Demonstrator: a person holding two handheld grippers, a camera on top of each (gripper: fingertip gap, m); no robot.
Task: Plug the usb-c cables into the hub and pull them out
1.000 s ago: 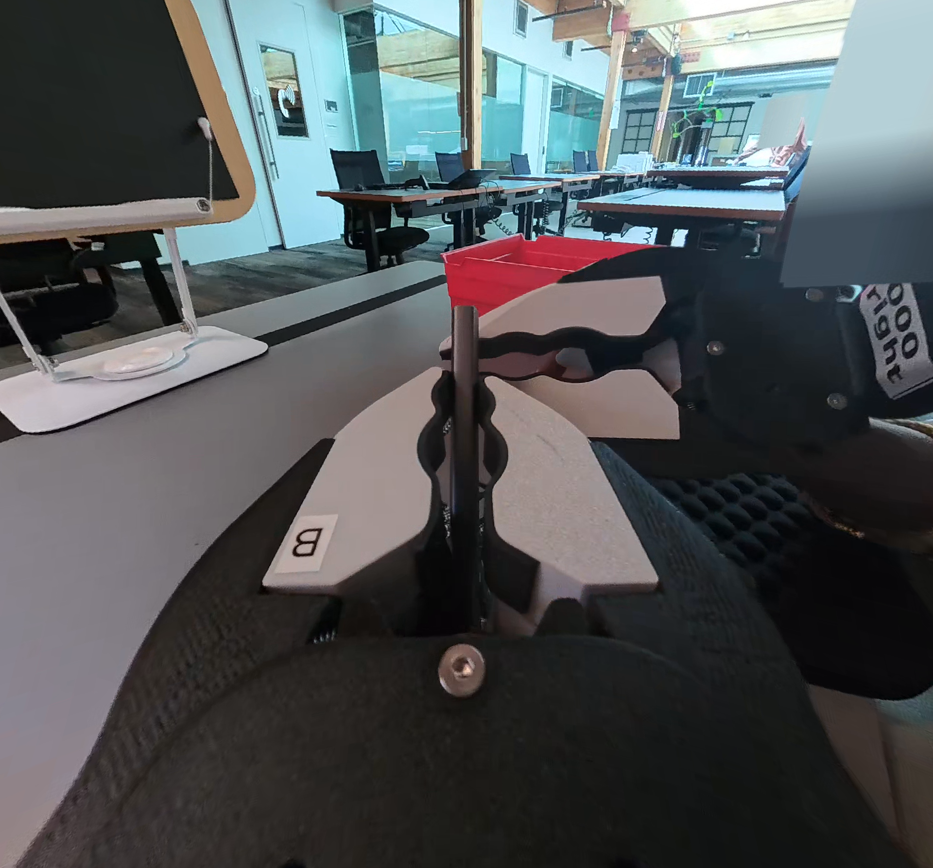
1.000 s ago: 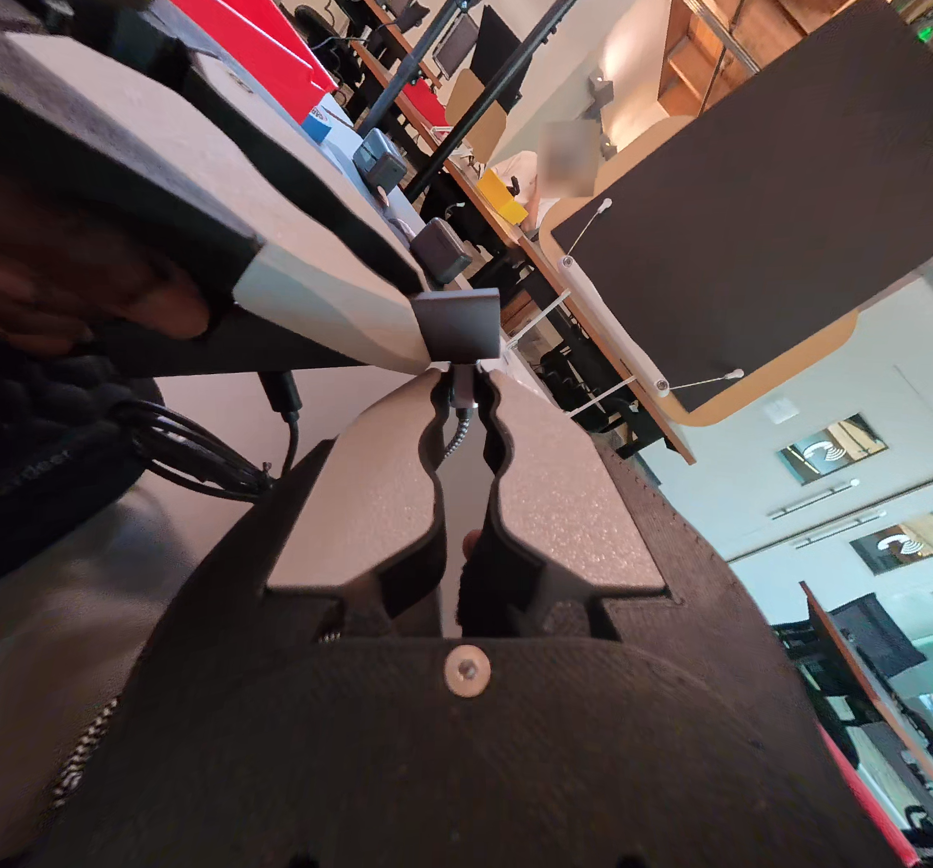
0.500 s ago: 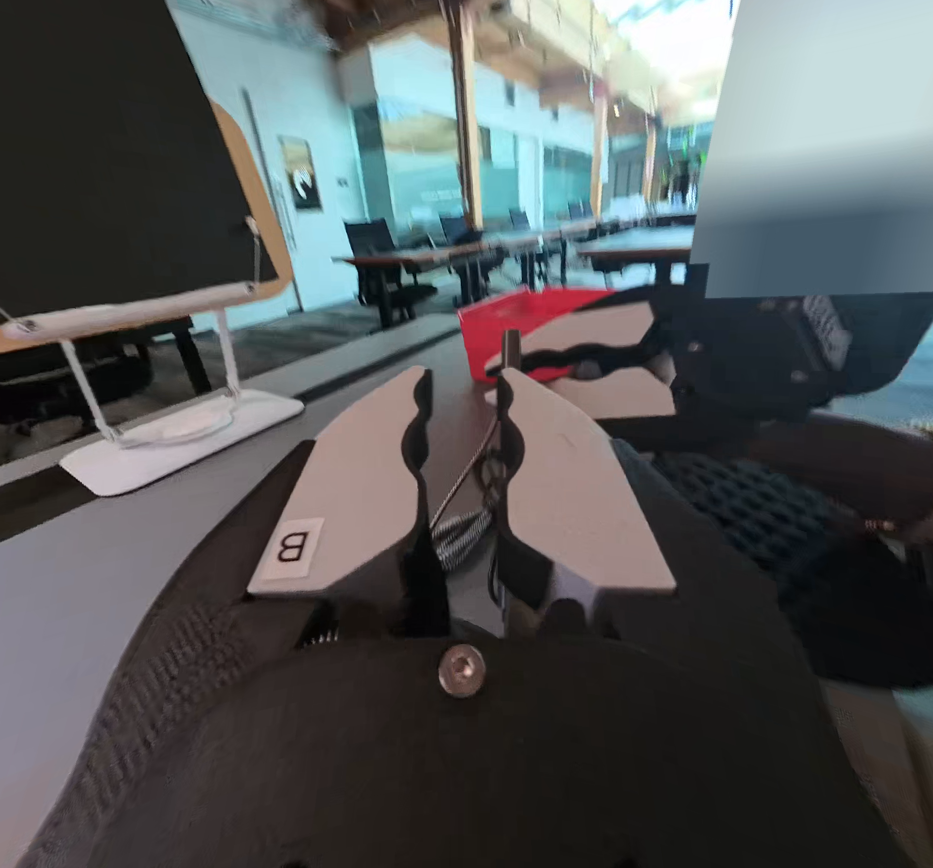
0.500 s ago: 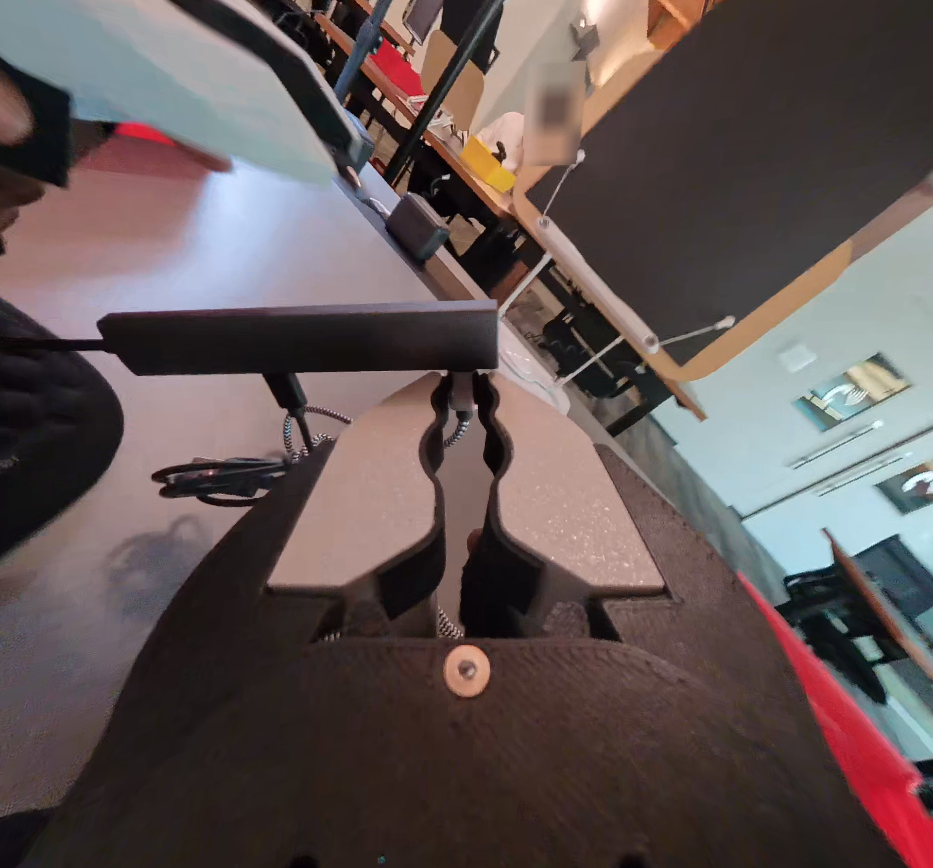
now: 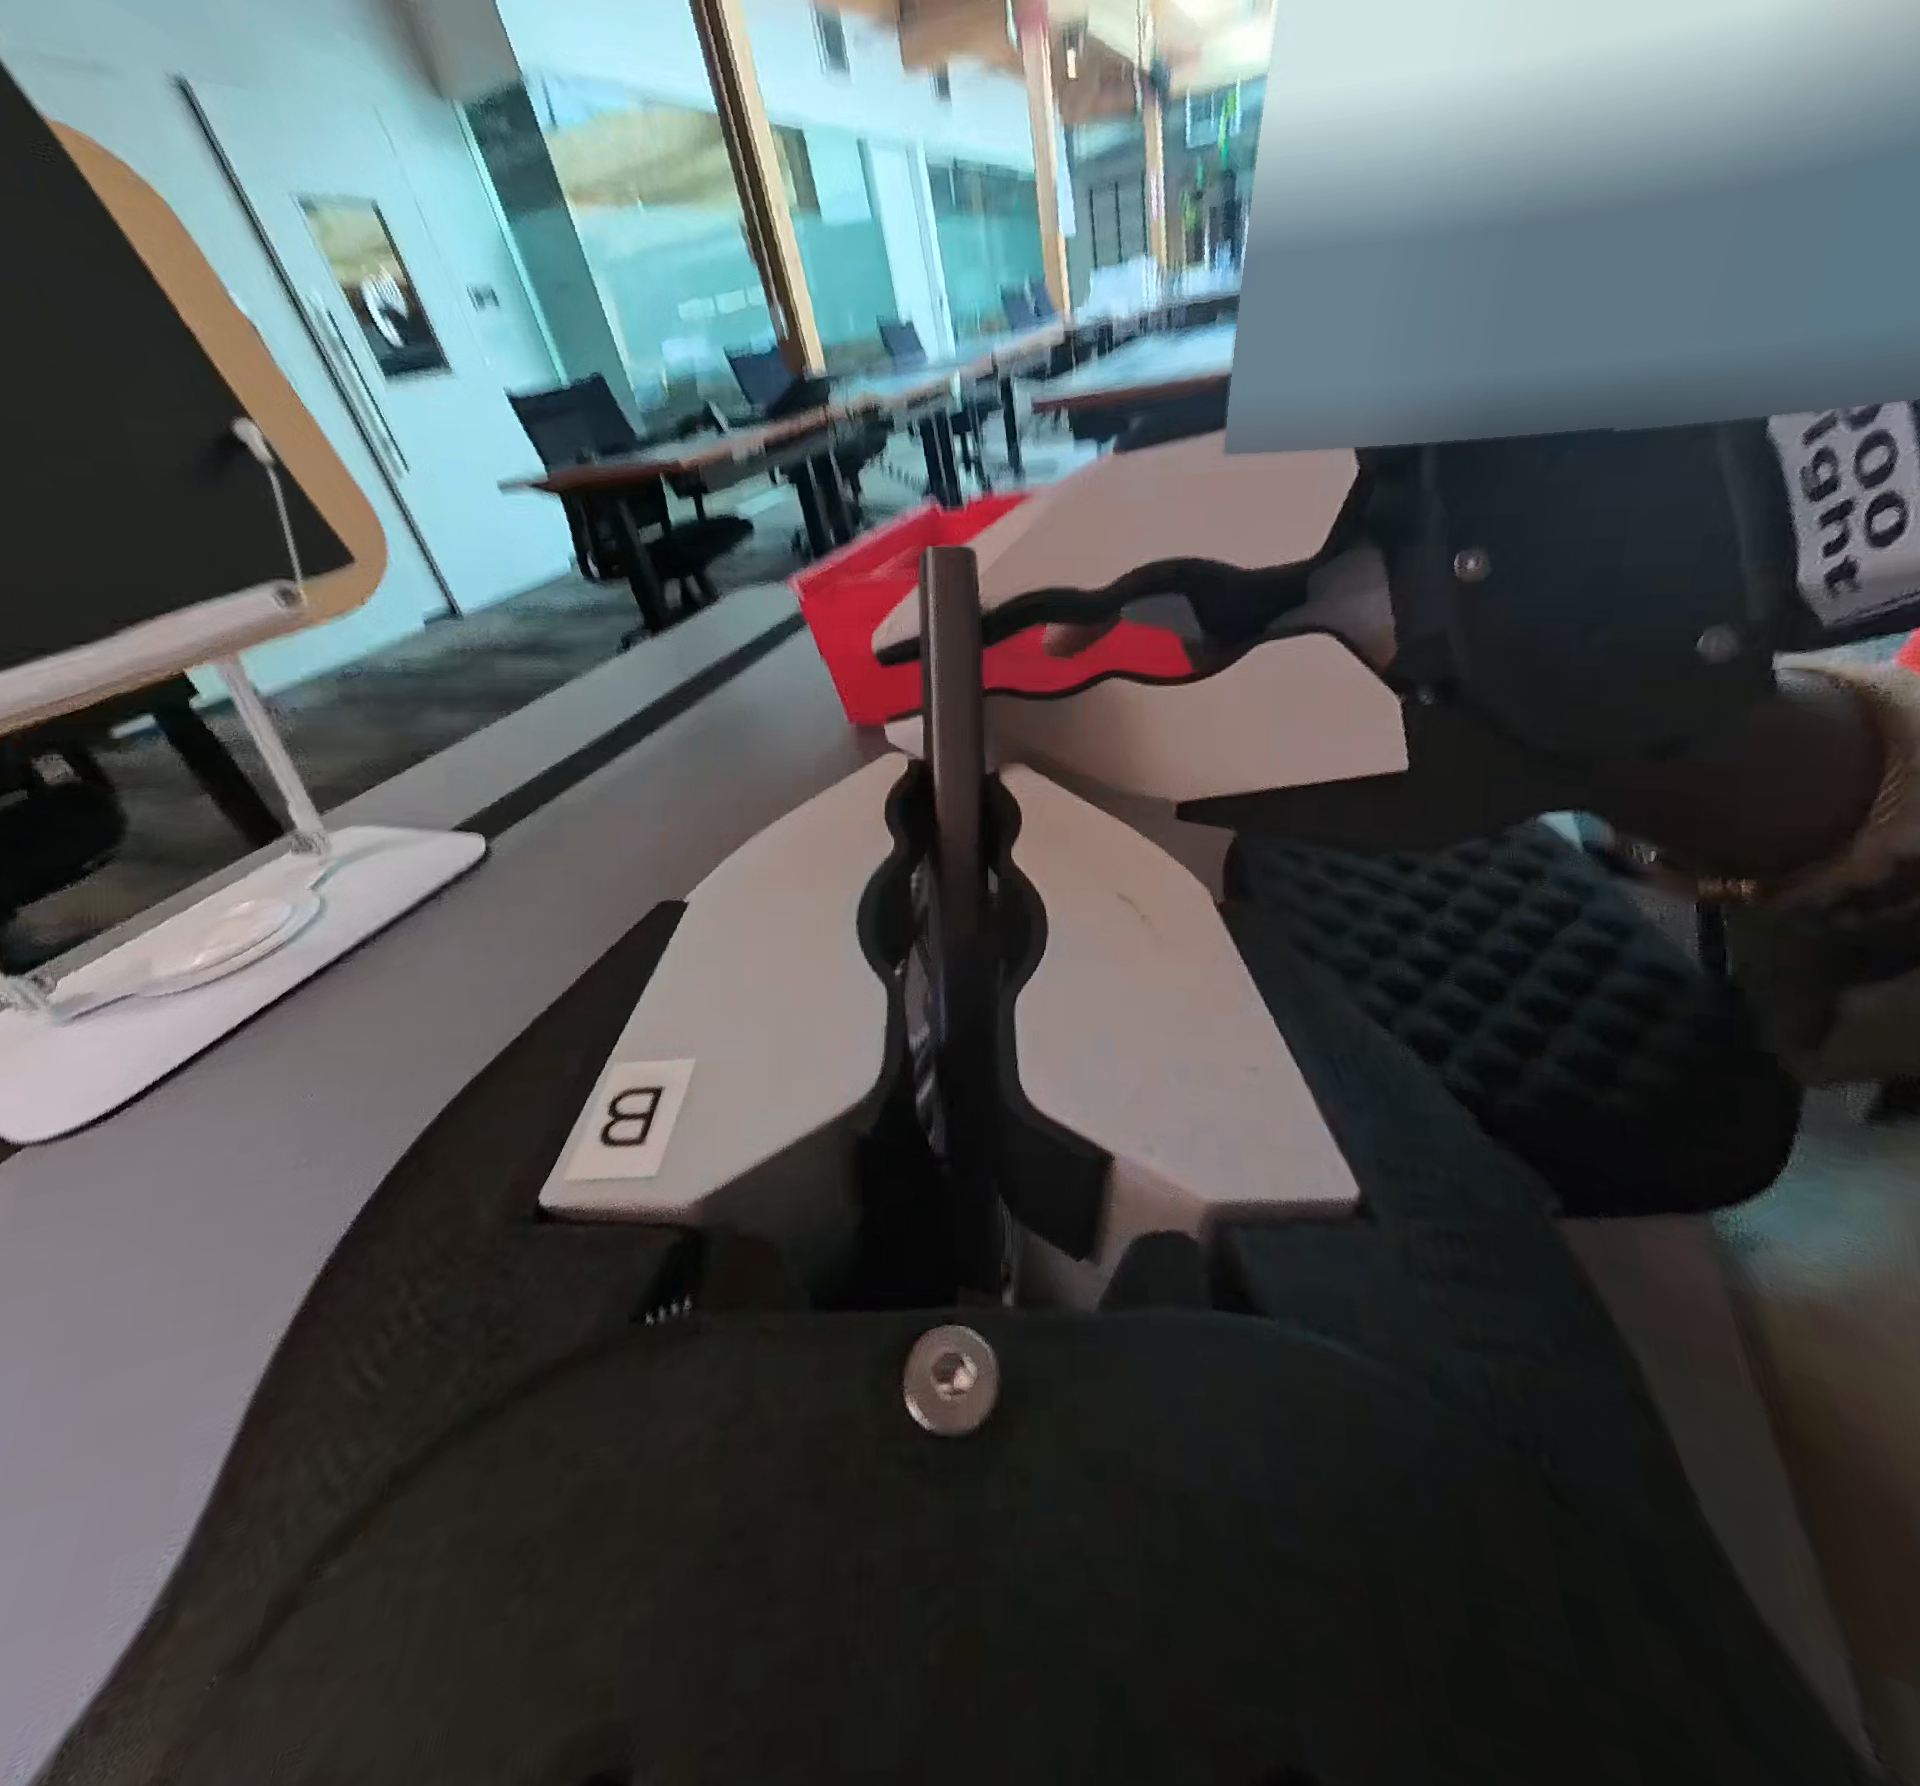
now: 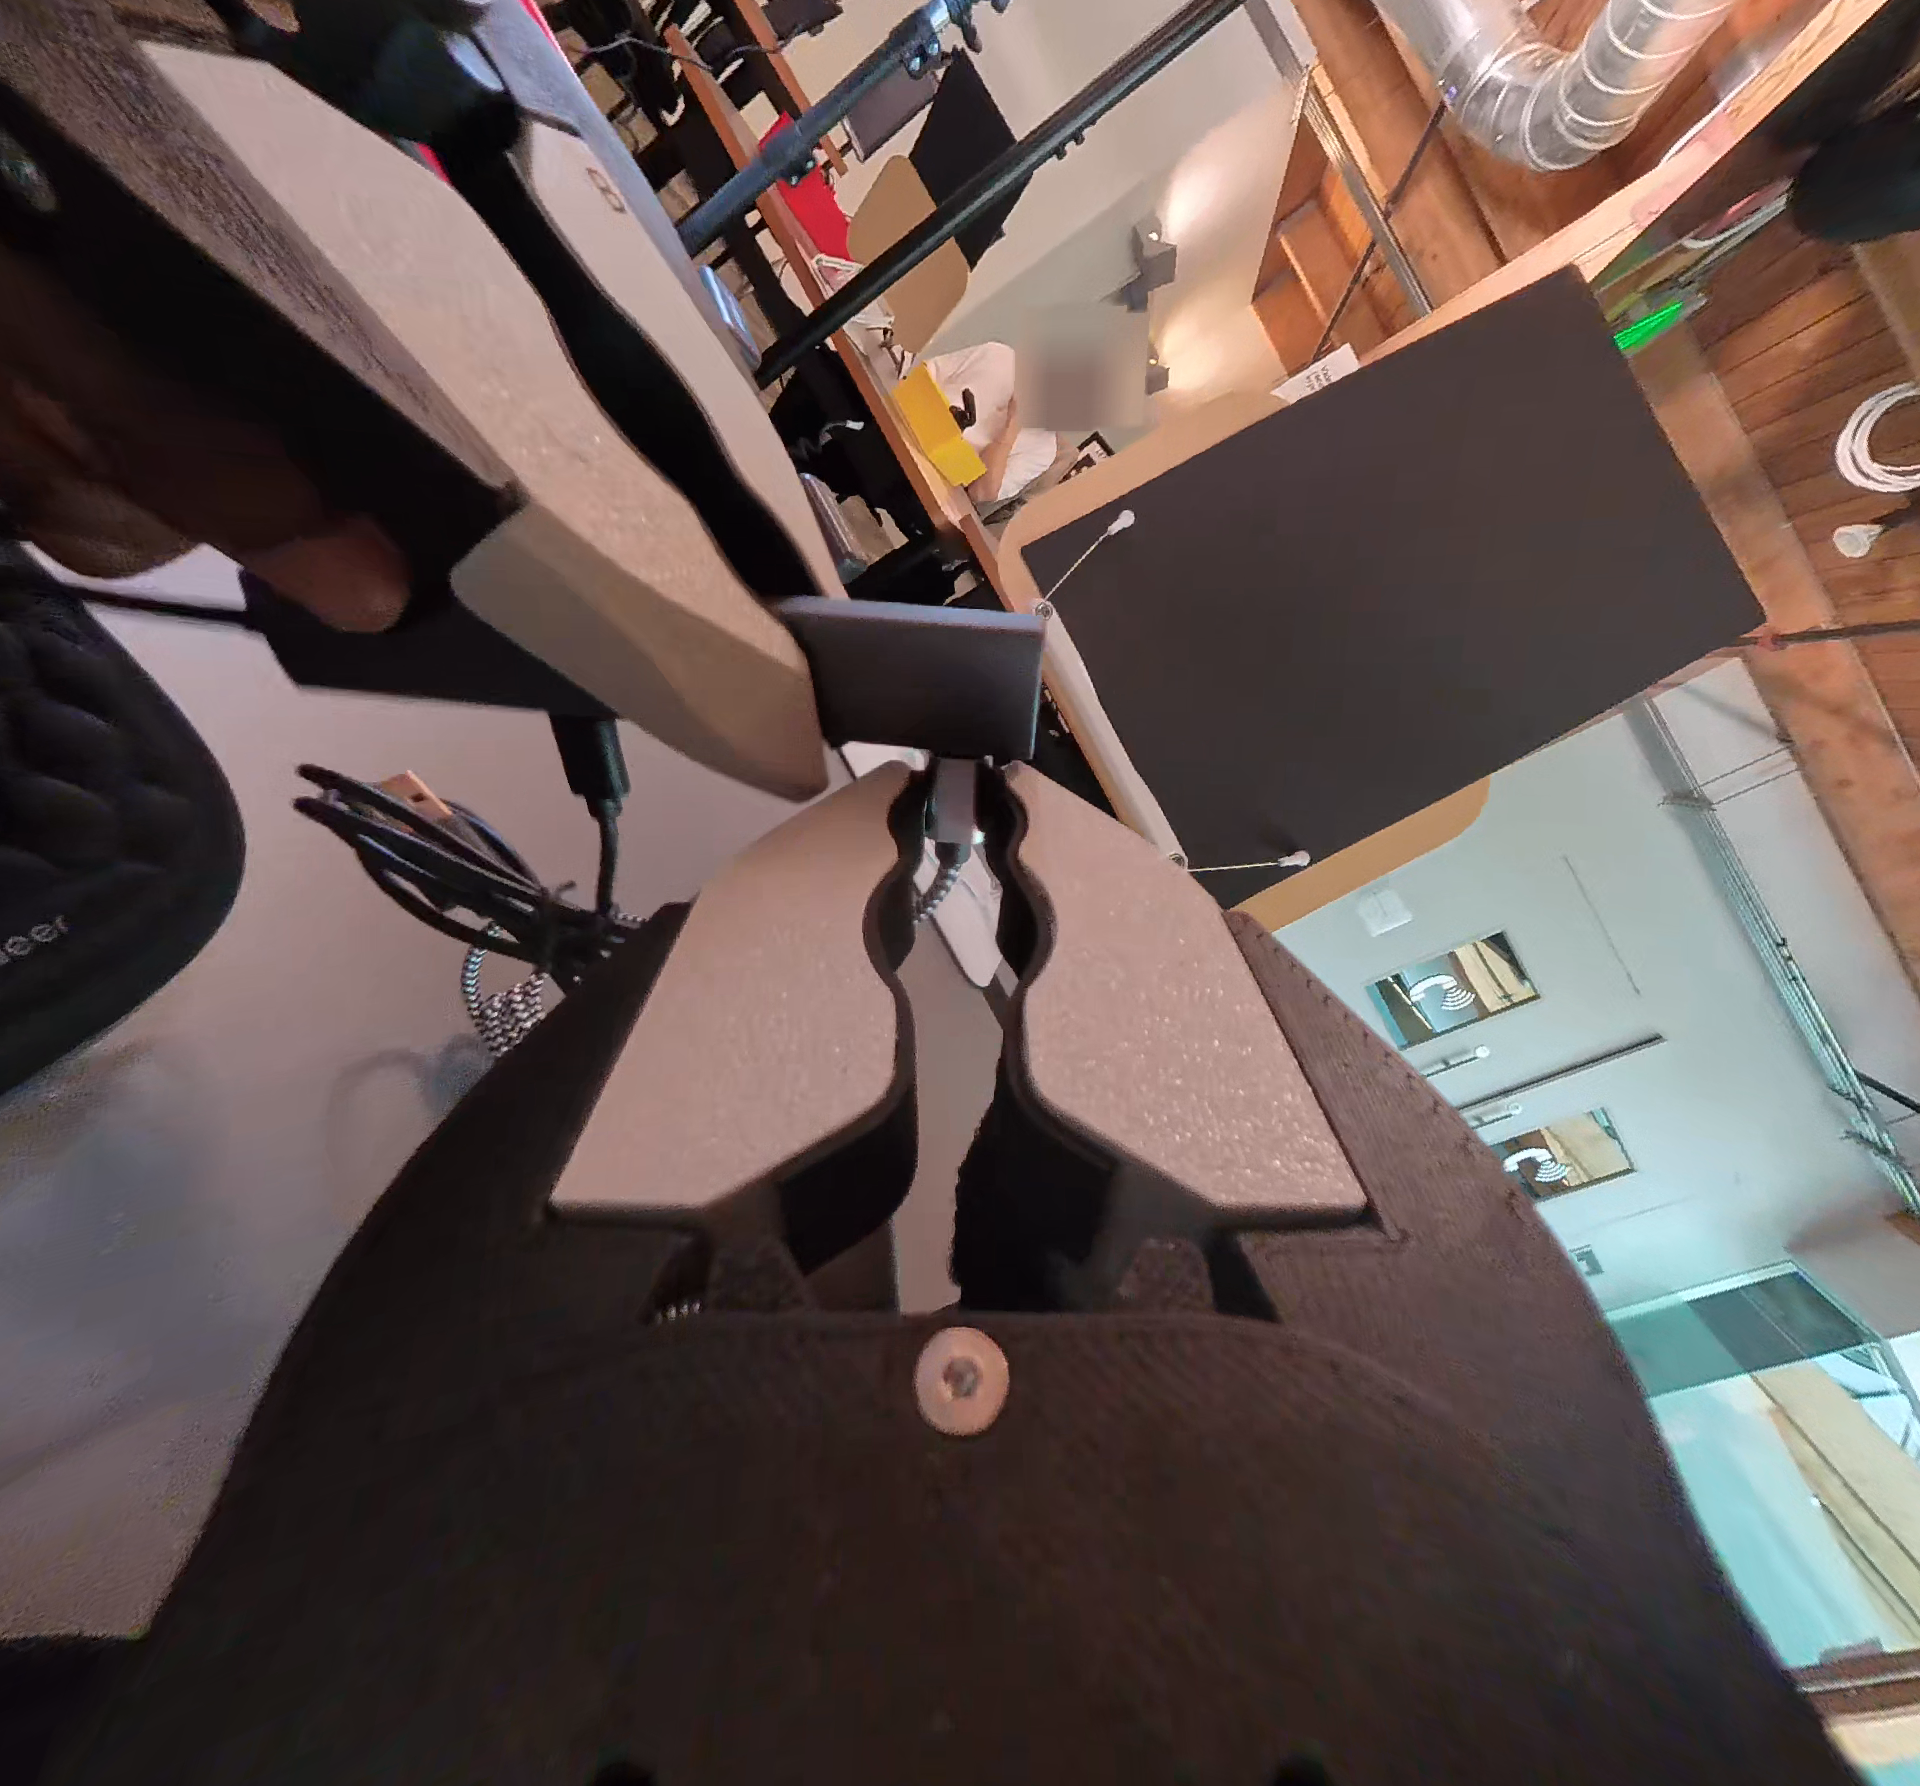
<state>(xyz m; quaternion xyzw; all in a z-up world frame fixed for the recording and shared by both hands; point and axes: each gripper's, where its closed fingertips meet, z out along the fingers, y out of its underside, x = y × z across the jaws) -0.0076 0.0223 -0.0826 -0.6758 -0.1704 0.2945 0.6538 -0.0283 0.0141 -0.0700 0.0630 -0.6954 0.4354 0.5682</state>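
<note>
My left gripper (image 5: pixel 951 786) is shut on the dark flat hub (image 5: pixel 951 656), which stands edge-on between its fingers. In the right wrist view the hub's end (image 6: pixel 925 676) sticks out past the left gripper's fingers (image 6: pixel 623 531). My right gripper (image 6: pixel 951 786) is shut on a USB-C plug (image 6: pixel 951 806) with a braided cable, its tip against the hub's lower edge. A black cable (image 6: pixel 592 760) is plugged into the hub further left. The right gripper's fingers (image 5: pixel 1195 739) show just behind the hub in the left wrist view.
A red bin (image 5: pixel 862 614) stands behind the grippers on the grey table (image 5: pixel 312 1165). A black panel on a white stand (image 5: pixel 239 915) is at the left. A black padded pouch (image 5: pixel 1507 988) lies at the right. Bundled spare cables (image 6: pixel 447 863) lie on the table. Only a small space, under 4 cm, lies between the two pairs of fingers.
Half a second ago my left gripper was open and off the hub, which hung on the right gripper's plug. Now the left gripper is shut on the hub again.
</note>
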